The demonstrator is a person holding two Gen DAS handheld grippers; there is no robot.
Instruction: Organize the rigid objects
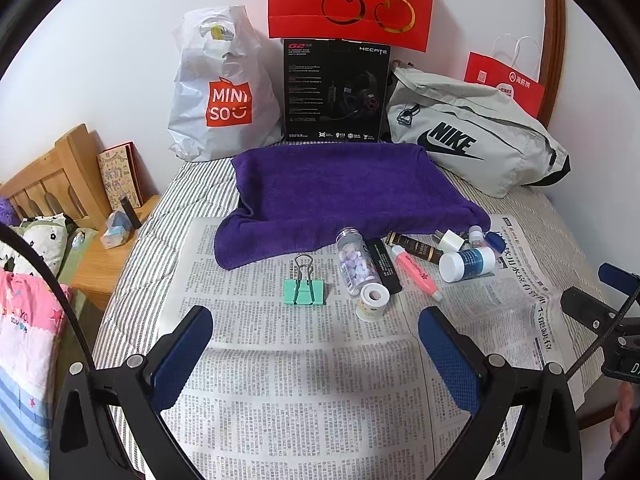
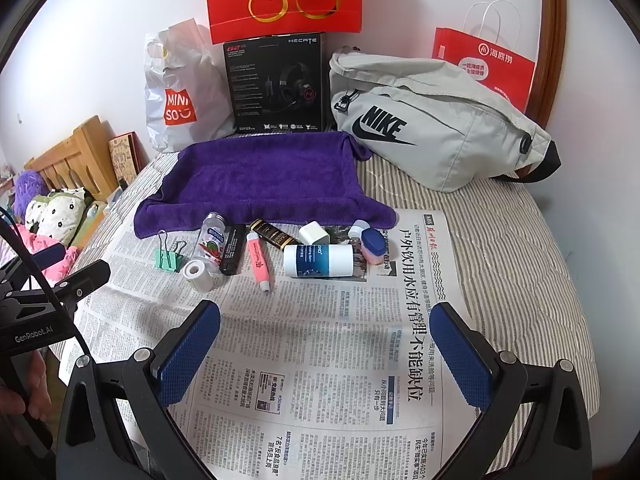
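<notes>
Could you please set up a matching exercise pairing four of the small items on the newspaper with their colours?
Items:
1. binder clip
2. highlighter
3. towel
4. charger plug

Colours:
A. purple
B. white
C. mint green
D. pink

Pairs: 1-C, 2-D, 3-A, 4-B

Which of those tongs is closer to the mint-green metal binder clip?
Left. The left tongs sit open right before the mint-green metal binder clip; the right tongs hover open farther right, clip off their left.
</notes>
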